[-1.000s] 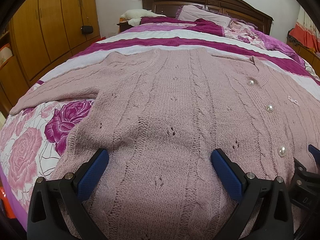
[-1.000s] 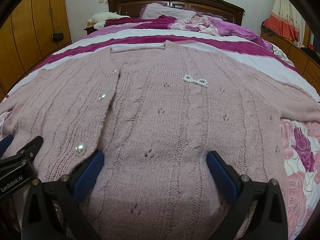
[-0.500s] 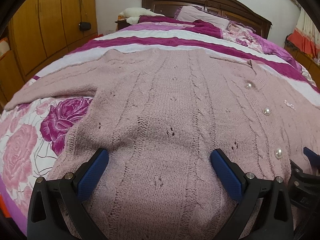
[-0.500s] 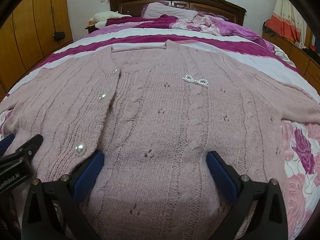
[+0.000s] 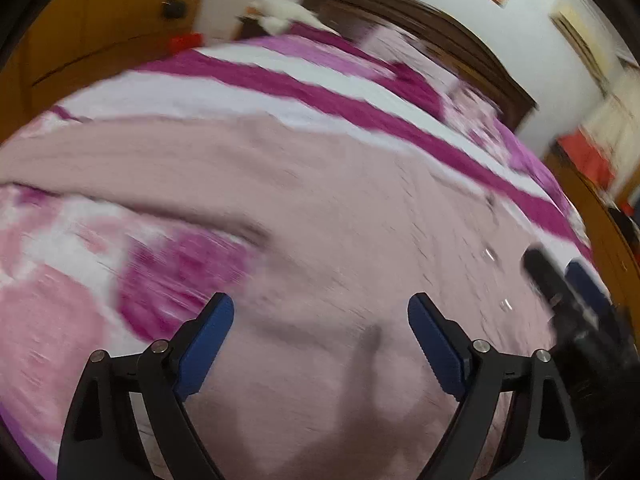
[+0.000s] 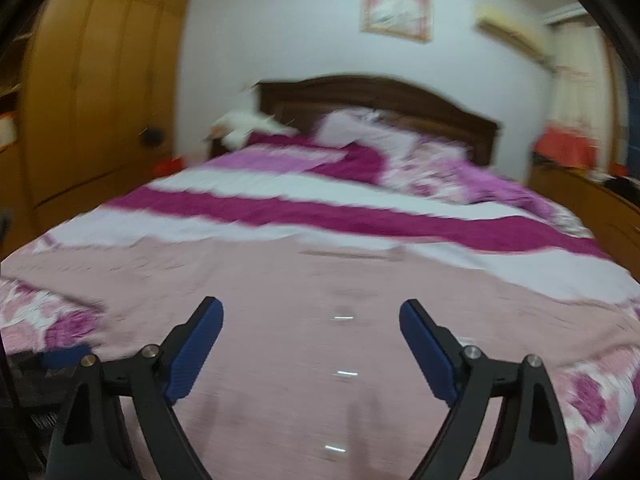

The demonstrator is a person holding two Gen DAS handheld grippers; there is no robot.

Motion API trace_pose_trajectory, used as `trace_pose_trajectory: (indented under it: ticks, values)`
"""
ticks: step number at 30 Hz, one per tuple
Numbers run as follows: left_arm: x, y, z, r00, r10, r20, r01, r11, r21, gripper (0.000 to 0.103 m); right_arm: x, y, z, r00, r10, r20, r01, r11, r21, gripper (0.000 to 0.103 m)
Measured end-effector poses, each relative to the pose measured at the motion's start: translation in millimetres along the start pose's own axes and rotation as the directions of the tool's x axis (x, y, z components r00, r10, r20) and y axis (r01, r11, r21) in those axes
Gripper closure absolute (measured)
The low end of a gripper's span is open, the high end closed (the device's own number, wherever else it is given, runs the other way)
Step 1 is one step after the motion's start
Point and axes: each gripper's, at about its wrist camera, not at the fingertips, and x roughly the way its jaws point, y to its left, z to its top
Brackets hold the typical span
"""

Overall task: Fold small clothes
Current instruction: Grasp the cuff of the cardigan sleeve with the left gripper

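A dusty-pink cable-knit cardigan [image 5: 340,220] with pearl buttons lies spread flat, front up, on the bed; it also shows in the right wrist view [image 6: 320,320]. Both views are motion-blurred. My left gripper [image 5: 320,320] is open and empty above the cardigan's lower left part, near the left sleeve [image 5: 120,160]. My right gripper [image 6: 310,322] is open and empty above the button line [image 6: 342,372] near the hem. The right gripper also shows at the right edge of the left wrist view [image 5: 568,292].
The bed has a floral and magenta-striped cover [image 6: 320,204], pillows [image 6: 360,132] and a dark wooden headboard [image 6: 380,92]. Wooden wardrobes [image 6: 100,100] stand along the left. A low wooden cabinet [image 6: 580,200] runs along the right.
Both grippers have lifted and tilted up, so more wall and headboard are in view. The left view has swung left toward the sleeve. Both stay open; the cardigan has not moved.
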Motion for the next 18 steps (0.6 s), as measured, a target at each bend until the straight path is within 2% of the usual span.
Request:
trace_pose_trajectory:
  ticks: [2,4,7,8,9,10,12,13,15,16,18]
  values:
    - [-8.9,19.3,15.5,0.988,0.141,0.068,-0.141,0.990,-0.001,0.032,14.9,19.3,4.3,1.000,-0.011,-0.024,0.011,0.999,-0.034,0.015]
    - [-13.0,37.9,26.8,0.968,0.230,0.095,-0.228,0.973,-0.032,0.032,26.0,37.2,6.3,0.998,-0.015,-0.055,0.012,0.999,-0.043,0.015]
    - [-19.7,65.2,40.9,0.969,0.221,0.114,-0.206,0.970,-0.132,0.032,53.2,55.8,4.5,0.988,0.091,-0.126,-0.091,0.996,0.004,0.014]
    - [-23.2,70.6,44.8,0.961,0.229,0.153,-0.207,0.967,-0.146,0.032,71.3,63.5,-2.8,0.976,0.131,-0.173,-0.130,0.991,0.018,0.009]
    - [-25.7,73.6,48.0,0.949,0.253,0.187,-0.227,0.962,-0.149,0.032,92.0,71.5,-13.7,0.954,0.172,-0.244,-0.169,0.985,0.036,0.004]
    - [-28.0,77.8,50.2,0.935,0.282,0.215,-0.252,0.955,-0.155,0.032,118.9,83.0,-26.9,0.912,0.162,-0.377,-0.165,0.986,0.026,0.000]
    - [-29.0,93.2,52.9,0.924,0.307,0.228,-0.262,0.943,-0.205,0.032,121.9,88.4,-24.2,0.928,0.116,-0.353,-0.138,0.990,-0.037,0.000]
    - [-29.2,103.4,56.2,0.923,0.316,0.219,-0.266,0.936,-0.231,0.032,124.2,88.8,-27.7,0.920,0.116,-0.374,-0.140,0.989,-0.038,0.000]
    - [-28.1,131.7,63.4,0.911,0.368,0.188,-0.309,0.908,-0.282,0.032,121.7,83.4,-28.0,0.920,0.149,-0.364,-0.160,0.987,-0.001,0.000]
    - [-25.2,148.7,68.0,0.898,0.407,0.166,-0.341,0.883,-0.323,0.032,121.4,82.2,-29.7,0.918,0.158,-0.363,-0.166,0.986,0.012,0.000]
    - [-22.9,195.2,75.6,0.884,0.454,0.112,-0.371,0.826,-0.425,0.032,119.9,81.8,-30.9,0.920,0.159,-0.357,-0.166,0.986,0.010,0.000]
